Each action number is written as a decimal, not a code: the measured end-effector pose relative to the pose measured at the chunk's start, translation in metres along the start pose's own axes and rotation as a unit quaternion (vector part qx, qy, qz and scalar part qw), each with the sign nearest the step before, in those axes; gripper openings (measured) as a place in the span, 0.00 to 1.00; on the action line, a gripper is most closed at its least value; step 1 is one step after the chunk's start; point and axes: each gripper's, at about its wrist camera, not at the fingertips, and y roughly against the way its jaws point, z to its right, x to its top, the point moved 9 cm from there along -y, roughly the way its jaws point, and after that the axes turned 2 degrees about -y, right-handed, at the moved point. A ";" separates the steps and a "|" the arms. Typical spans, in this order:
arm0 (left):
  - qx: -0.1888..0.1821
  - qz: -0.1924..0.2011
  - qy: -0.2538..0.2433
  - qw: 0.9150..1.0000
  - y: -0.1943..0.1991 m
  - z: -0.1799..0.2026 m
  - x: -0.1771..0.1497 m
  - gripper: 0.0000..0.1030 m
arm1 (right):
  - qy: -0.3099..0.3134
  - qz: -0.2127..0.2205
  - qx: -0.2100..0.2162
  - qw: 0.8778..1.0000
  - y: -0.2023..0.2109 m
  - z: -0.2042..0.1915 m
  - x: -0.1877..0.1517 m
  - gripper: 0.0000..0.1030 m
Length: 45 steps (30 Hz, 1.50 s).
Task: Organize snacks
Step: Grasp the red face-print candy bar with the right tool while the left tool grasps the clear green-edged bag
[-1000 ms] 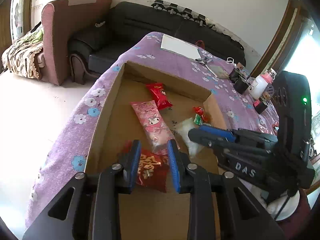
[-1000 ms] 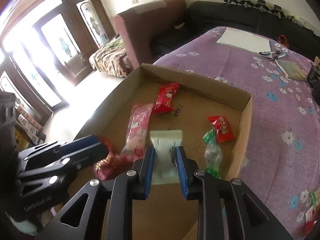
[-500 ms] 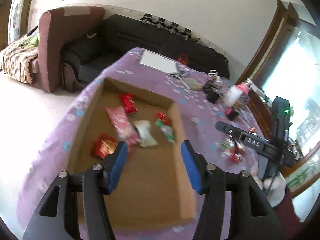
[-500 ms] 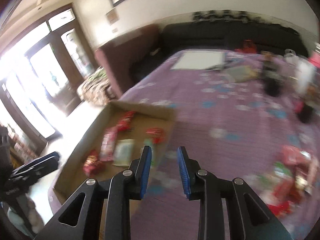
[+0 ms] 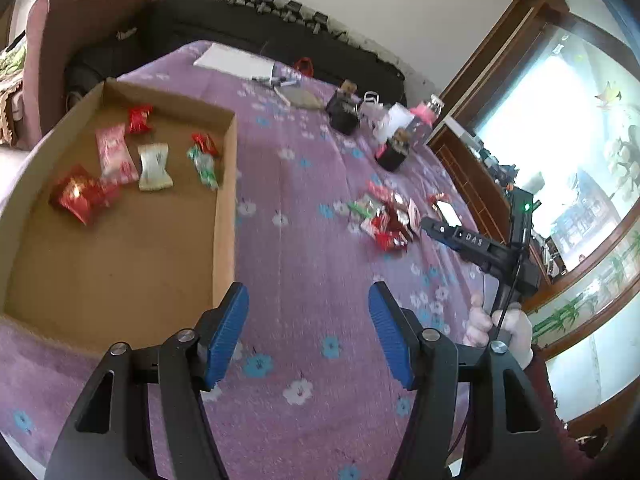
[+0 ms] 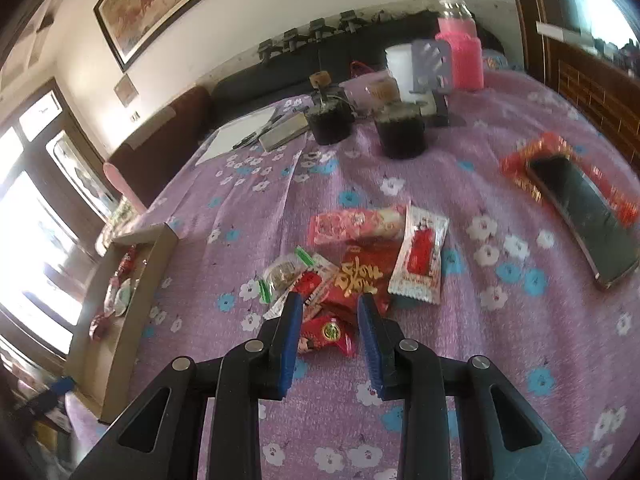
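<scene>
A shallow cardboard box (image 5: 227, 200) on the purple flowered cloth holds several snack packets: a red one (image 5: 80, 196), a pink one (image 5: 114, 154), a white one (image 5: 154, 166) and a green one (image 5: 204, 166). My left gripper (image 5: 308, 296) hovers over bare cloth right of the box, its jaws opening with nothing between them. A pile of loose snacks (image 6: 360, 264) lies further right. My right gripper (image 6: 330, 304) hangs just above that pile's near edge, jaws opening, a red packet (image 6: 328, 332) showing below the gap, untouched. The left wrist view shows the right gripper (image 5: 428, 224) by the pile (image 5: 384, 216).
A black phone (image 6: 584, 216) lies on a red wrapper right of the pile. Two dark pots (image 6: 330, 124) (image 6: 400, 136), a pink bottle (image 6: 460, 56) and a notepad with pens (image 6: 244, 128) stand at the table's far side. A hand (image 5: 500, 328) grips the right tool.
Both grippers let go of their packets in the box, the red one and the white one, and swung right. The left now stands wide open over the cloth; the right is over the loose pile.
</scene>
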 end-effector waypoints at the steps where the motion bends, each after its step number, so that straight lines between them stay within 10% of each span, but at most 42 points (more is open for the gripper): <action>1: 0.003 -0.002 0.001 1.000 0.000 0.001 -0.003 0.60 | -0.003 -0.002 0.004 1.000 -0.002 0.002 -0.003 0.31; 12: 0.007 -0.006 0.009 1.000 -0.003 0.006 -0.017 0.60 | 0.036 0.017 0.004 0.999 -0.018 -0.027 0.005 0.31; 22: 0.005 -0.012 -0.011 1.000 0.004 0.016 -0.027 0.60 | 0.063 -0.059 -0.063 0.994 -0.098 -0.045 0.022 0.23; 29: 0.001 -0.007 -0.006 1.000 0.003 0.009 -0.027 0.60 | 0.091 -0.115 0.005 0.989 -0.066 -0.060 -0.037 0.15; 32: -0.008 -0.014 -0.010 1.000 -0.002 0.014 -0.031 0.60 | 0.074 -0.158 0.104 0.979 -0.039 -0.070 -0.063 0.14; 37: -0.013 -0.025 -0.022 0.999 -0.010 0.027 -0.037 0.60 | 0.033 -0.031 0.074 0.996 0.023 -0.024 -0.035 0.31; 45: -0.015 -0.036 -0.058 0.998 -0.017 0.053 -0.046 0.60 | 0.006 -0.060 0.038 0.997 -0.006 -0.001 -0.046 0.32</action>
